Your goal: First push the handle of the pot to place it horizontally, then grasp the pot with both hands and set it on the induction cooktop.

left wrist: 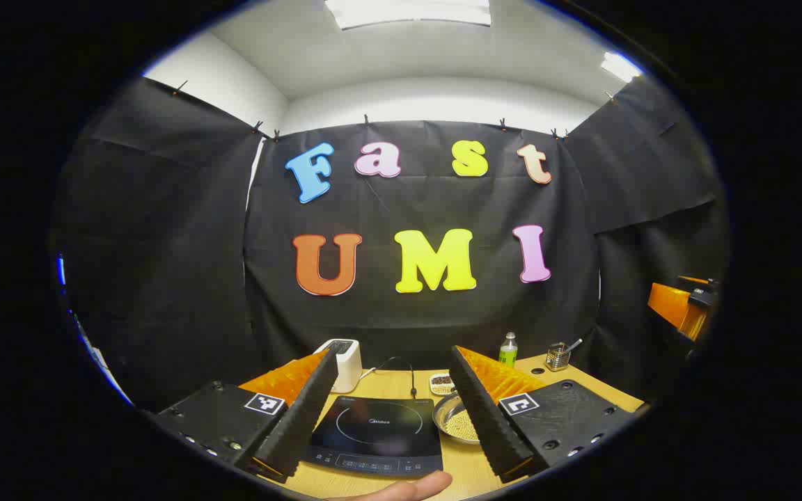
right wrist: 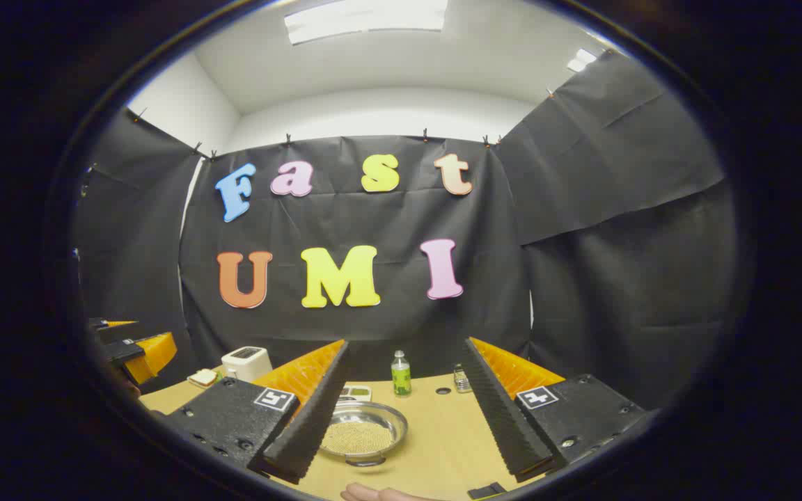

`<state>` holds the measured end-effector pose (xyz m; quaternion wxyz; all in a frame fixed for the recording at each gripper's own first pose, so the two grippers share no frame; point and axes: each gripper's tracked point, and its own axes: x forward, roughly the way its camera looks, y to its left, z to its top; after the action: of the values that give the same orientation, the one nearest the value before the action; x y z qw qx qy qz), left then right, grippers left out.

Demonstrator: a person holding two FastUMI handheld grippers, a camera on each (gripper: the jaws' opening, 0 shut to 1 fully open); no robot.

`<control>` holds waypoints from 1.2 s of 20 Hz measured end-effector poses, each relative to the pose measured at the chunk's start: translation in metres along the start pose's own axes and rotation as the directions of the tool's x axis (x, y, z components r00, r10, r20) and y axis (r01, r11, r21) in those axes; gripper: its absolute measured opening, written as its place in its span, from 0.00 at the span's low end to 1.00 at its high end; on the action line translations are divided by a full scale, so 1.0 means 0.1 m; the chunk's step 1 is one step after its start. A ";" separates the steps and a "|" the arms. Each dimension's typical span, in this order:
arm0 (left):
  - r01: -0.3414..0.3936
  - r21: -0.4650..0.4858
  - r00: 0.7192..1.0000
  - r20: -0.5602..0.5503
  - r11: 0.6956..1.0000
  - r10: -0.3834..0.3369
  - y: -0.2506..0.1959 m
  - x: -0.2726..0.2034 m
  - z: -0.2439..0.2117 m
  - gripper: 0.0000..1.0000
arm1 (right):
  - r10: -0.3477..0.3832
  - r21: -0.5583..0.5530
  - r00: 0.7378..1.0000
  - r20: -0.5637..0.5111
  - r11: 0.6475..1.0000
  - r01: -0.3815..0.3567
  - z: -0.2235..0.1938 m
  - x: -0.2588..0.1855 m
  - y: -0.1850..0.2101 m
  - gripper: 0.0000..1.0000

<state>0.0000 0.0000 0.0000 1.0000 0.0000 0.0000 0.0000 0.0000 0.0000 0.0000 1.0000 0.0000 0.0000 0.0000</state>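
The induction cooktop [left wrist: 376, 433] is a flat black glass slab with a faint ring on its top and a strip of controls along the near edge; it lies on the wooden tabletop [left wrist: 401, 385] between the spread fingers of the left gripper [left wrist: 390, 410], whose jaws stand wide open around nothing. A brand word sits inside the ring, too small to read. Just right of it stands a shallow metal bowl [right wrist: 363, 433] of pale grains (the pot itself I cannot make out). The right gripper [right wrist: 401, 407] likewise has its jaws parted and empty, above that bowl. Farther back are a white toaster [left wrist: 346, 362], a green bottle [right wrist: 400, 374] and a small dish [left wrist: 442, 383]. Black cloth walls the booth under a white ceiling with lit panels.
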 end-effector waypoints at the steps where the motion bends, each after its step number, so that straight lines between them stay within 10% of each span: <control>1: -0.002 0.009 1.000 0.000 1.000 0.002 0.00 0.00 0.01 0.96 | -0.005 -0.002 1.000 0.001 1.000 0.005 0.00 0.00 -0.03 0.96; 10: -0.023 0.019 0.999 0.038 1.000 0.023 0.03 -0.04 0.11 0.96 | -0.048 0.020 0.999 -0.009 0.999 0.048 -0.01 0.06 -0.30 0.96; 24: -0.034 0.025 0.999 0.042 0.999 0.033 0.11 -0.04 0.06 0.96 | 0.123 0.019 0.992 0.009 0.992 -0.123 -0.12 0.15 0.05 0.96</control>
<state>-0.0039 0.0114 0.0062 0.9996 0.0127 -0.0207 0.0166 0.0146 0.0047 -0.0120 0.9981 0.0096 -0.0041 0.0614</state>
